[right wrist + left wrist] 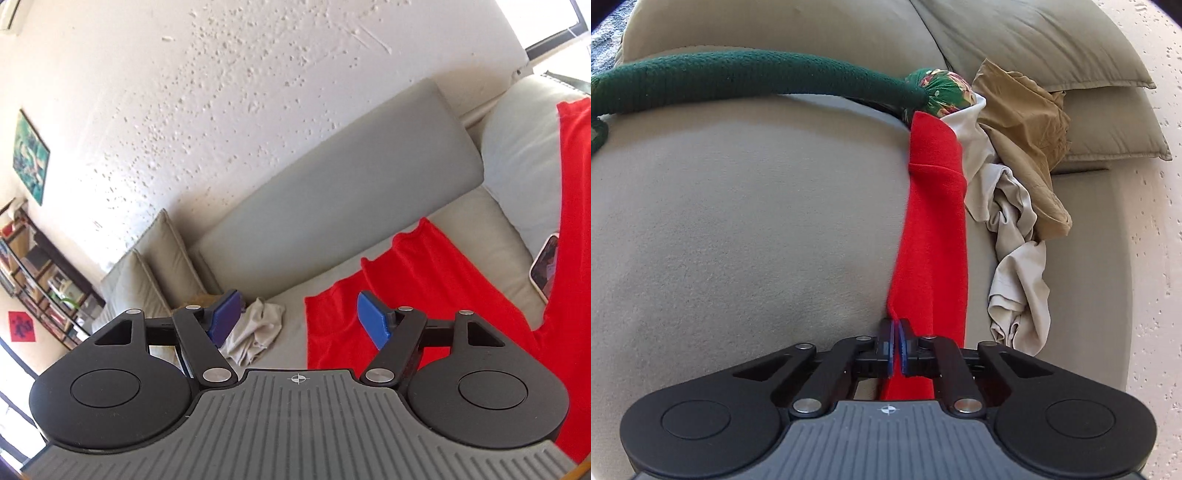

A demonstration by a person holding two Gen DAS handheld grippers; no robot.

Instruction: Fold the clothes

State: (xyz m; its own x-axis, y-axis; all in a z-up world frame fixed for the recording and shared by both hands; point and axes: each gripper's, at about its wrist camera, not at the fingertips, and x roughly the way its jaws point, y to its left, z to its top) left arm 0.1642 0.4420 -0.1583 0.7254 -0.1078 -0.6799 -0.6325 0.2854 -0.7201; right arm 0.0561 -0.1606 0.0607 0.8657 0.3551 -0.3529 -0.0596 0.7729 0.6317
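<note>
Pinching an edge of the red cloth [932, 229], the left gripper [896, 341] keeps its jaws nearly closed, probably to hold that edge in place for a fold. The cloth lies stretched over the sofa [738, 221]. The right gripper [299, 319] is wide and holds nothing. The cloth's full shape is cut off in both views.

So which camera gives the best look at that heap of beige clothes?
The left wrist view: the beige clothes lie crumpled in full beside the red cloth. In the right wrist view only a small part shows, partly behind a finger.
</note>
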